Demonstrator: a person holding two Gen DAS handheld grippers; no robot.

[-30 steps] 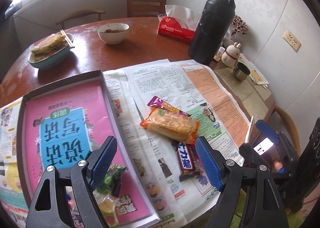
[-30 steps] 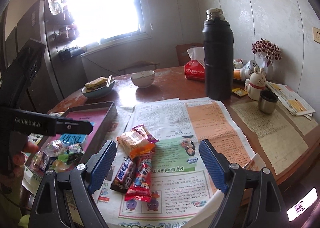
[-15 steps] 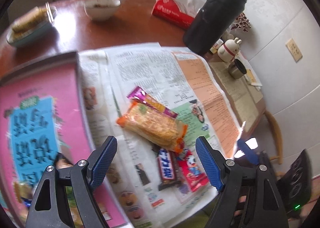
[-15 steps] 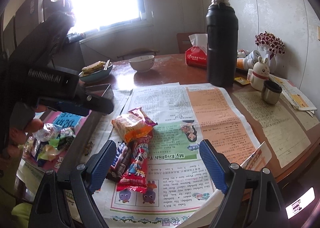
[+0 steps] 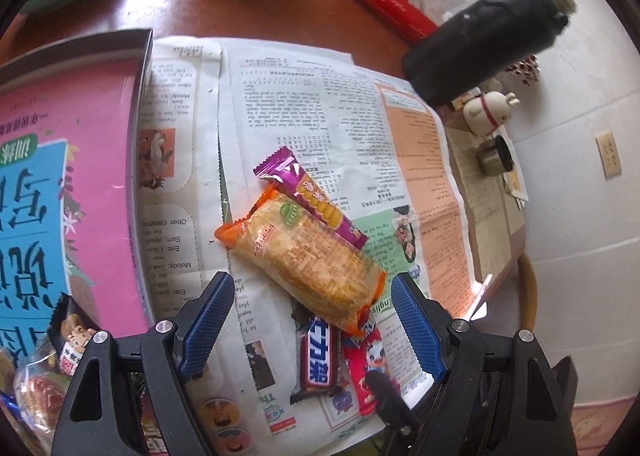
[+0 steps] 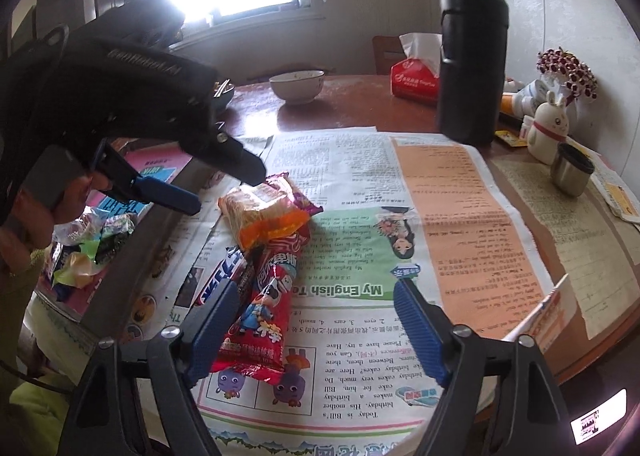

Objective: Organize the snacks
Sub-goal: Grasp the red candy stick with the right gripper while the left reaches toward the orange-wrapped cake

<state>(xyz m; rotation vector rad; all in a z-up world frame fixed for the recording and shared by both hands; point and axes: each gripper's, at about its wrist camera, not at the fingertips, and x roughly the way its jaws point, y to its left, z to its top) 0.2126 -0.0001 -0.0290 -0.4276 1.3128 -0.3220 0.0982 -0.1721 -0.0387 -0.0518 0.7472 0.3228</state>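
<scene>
Snack packets, an orange crinkly biscuit pack (image 5: 308,252) topmost, lie heaped on newspaper (image 5: 320,104) at frame centre. Left gripper (image 5: 312,320) hangs spread above them. Right gripper (image 6: 316,320), jaws just narrowing yet unpressed, straddles a red wrapper (image 6: 264,308).

"My English" on newspaper (image 6: 360,290), "GenRobot.AI" on left tool (image 6: 144,64)

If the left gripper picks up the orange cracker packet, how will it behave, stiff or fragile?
The orange cracker packet looks fairly stiff: a stacked block shows through its wrapper. The crackers could probably crack under a hard squeeze. Its glossy film may be slippery, and lifting it might disturb the purple bar beside it.
</scene>
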